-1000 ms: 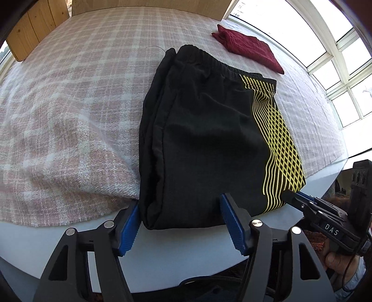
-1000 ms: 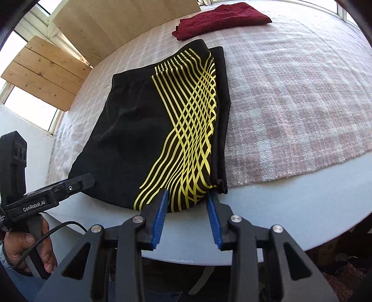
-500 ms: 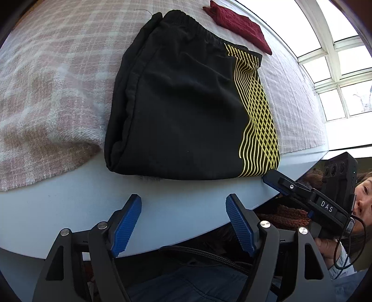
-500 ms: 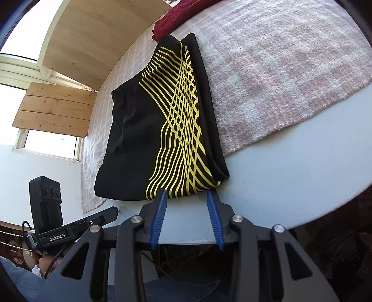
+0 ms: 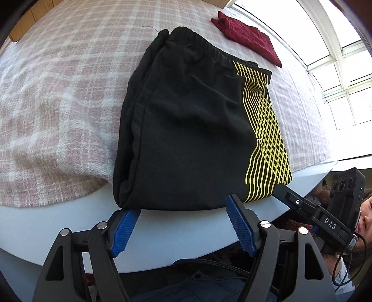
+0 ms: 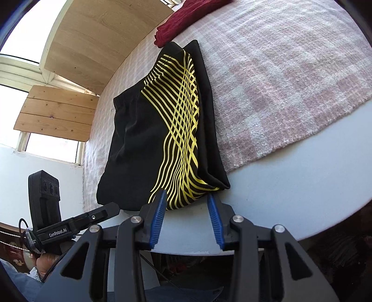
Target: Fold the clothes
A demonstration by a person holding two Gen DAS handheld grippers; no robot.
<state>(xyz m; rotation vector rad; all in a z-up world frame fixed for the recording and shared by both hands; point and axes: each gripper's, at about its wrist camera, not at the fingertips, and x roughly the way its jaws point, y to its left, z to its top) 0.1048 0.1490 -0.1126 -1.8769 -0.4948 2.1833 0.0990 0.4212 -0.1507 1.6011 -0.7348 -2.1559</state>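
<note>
Black shorts with a yellow line pattern lie folded flat on the pink plaid blanket. Their waistband is at the far side and their hem reaches the table's near rim. My left gripper is open, its blue pads just short of the hem's plain black corner. In the right wrist view the shorts show the yellow-striped side. My right gripper is open at that striped hem corner, with nothing pinched. Each gripper appears in the other's view: the right gripper and the left gripper.
A folded dark red garment lies at the blanket's far side, also seen as the red garment. The pale blue table shows a bare rim below the blanket. Windows and wooden boards stand behind. A hand holds the left gripper.
The left gripper drew back from the hem, then came forward to it again. The right gripper tilted and stayed at the striped corner. The shorts have not moved.
</note>
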